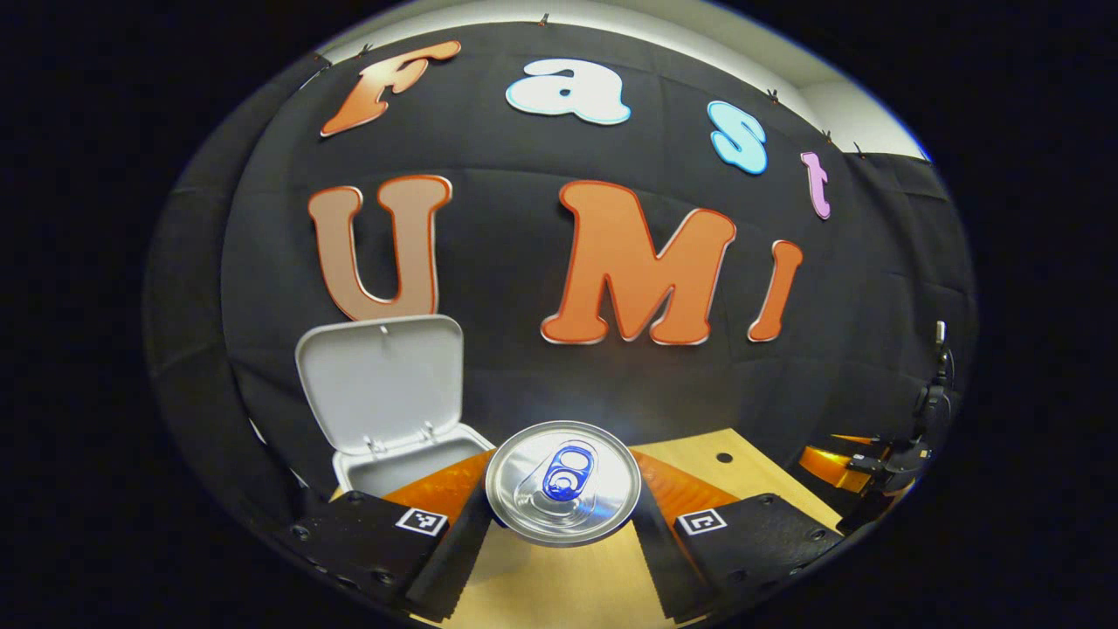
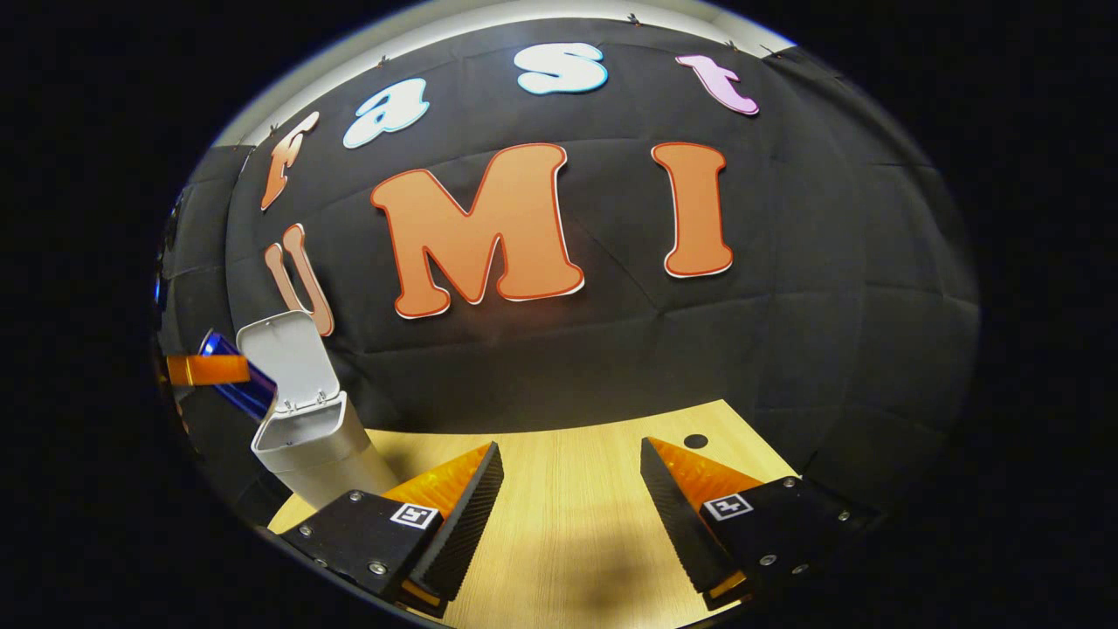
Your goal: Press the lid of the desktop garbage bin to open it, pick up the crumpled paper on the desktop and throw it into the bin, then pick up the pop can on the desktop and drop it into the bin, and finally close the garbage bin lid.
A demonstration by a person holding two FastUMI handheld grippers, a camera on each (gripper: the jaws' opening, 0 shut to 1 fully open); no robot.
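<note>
In the left gripper view the pop can (image 1: 563, 480), silver-topped with a blue tab, is held between both fingers of my left gripper (image 1: 563, 515), above the wooden desk. The white garbage bin (image 1: 410, 467) stands just left of it with its lid (image 1: 380, 380) raised upright. In the right gripper view the bin (image 2: 314, 441) stands at the far left, lid (image 2: 286, 358) up, and the blue can (image 2: 236, 380) hangs tilted beside the lid, held by the other gripper's finger (image 2: 207, 369). My right gripper (image 2: 572, 489) is open over the desk, nothing between its fingers.
The wooden desk (image 2: 568, 507) runs to the black cloth wall and has a small round hole (image 2: 695, 441) near its back right. In the left gripper view the other gripper (image 1: 900, 459) shows at the far right edge.
</note>
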